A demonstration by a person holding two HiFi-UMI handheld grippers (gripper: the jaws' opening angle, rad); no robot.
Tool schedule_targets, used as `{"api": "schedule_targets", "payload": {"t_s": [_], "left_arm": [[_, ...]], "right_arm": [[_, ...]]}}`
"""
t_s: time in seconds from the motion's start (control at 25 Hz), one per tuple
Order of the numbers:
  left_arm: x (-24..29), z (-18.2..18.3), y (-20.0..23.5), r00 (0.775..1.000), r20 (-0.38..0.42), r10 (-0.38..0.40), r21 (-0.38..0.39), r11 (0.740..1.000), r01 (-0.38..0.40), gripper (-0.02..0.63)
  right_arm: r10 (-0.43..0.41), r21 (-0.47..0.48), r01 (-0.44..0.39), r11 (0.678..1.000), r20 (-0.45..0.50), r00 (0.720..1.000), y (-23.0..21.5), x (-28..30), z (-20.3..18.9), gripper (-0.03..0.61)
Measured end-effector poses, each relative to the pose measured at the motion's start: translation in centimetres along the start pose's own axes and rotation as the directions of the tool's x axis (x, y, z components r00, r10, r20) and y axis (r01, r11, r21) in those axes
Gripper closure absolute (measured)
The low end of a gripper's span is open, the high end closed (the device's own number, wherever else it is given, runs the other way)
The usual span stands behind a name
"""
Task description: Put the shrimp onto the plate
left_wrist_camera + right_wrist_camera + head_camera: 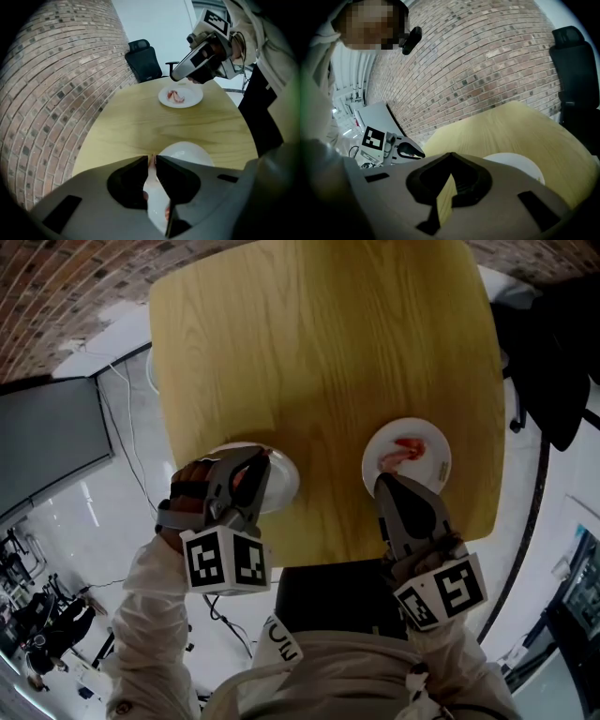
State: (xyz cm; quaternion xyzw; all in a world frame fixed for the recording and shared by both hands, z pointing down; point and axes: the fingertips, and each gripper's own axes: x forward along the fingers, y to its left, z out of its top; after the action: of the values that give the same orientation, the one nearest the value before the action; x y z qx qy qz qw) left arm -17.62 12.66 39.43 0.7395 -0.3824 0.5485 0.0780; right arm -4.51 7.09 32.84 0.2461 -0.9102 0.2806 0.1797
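A pale pink shrimp point(151, 161) is pinched between the tips of my left gripper point(261, 459), which is shut on it just above a white plate point(286, 481) at the table's near left edge. That plate point(190, 152) shows bare beyond the jaws. A second white plate point(438, 465) at the near right carries a red shrimp point(403, 452), also seen as the far shrimp point(176, 96). My right gripper point(382, 482) hovers at this plate's near rim. Its jaws meet at the tips point(451, 155) with nothing between them.
The round wooden table point(319, 352) ends just behind both plates, at the person's body. A black office chair point(553, 362) stands at the right, a brick wall point(56, 93) rises beyond the table, and a grey panel point(47, 446) is at the left.
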Motion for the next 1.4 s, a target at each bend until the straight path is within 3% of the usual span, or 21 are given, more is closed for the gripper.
{"api": "schedule_targets", "payload": {"t_s": [0.32, 0.72, 0.92, 1.2, 1.4], "left_arm": [[1.1, 6.6, -1.9, 0.998, 0.049, -0.035, 0.076, 0.997, 0.031, 0.554], [2.1, 15.2, -5.8, 0.989, 0.122, -0.082, 0.104, 0.992, 0.069, 0.554], [3.1, 18.5, -7.8, 0.983, 0.145, -0.113, 0.168, 0.982, 0.088, 0.554], [4.6, 21.6, -9.8, 0.974, 0.157, -0.166, 0.267, 0.956, 0.120, 0.554], [5.4, 22.4, -10.9, 0.966, 0.149, -0.213, 0.407, 0.903, 0.136, 0.554]], "right_arm": [[-0.071, 0.045, 0.069, 0.997, 0.045, 0.996, -4.3, -4.4, 0.0, 0.554], [-0.122, 0.083, 0.116, 0.990, 0.076, 0.990, -8.8, -9.3, 0.3, 0.555], [-0.161, 0.096, 0.151, 0.984, 0.097, 0.982, -11.1, -11.8, 0.3, 0.554], [-0.226, 0.138, 0.210, 0.968, 0.112, 0.968, -14.3, -14.8, -0.3, 0.554], [-0.259, 0.170, 0.237, 0.956, 0.123, 0.958, -15.3, -15.8, -1.0, 0.554]]}}
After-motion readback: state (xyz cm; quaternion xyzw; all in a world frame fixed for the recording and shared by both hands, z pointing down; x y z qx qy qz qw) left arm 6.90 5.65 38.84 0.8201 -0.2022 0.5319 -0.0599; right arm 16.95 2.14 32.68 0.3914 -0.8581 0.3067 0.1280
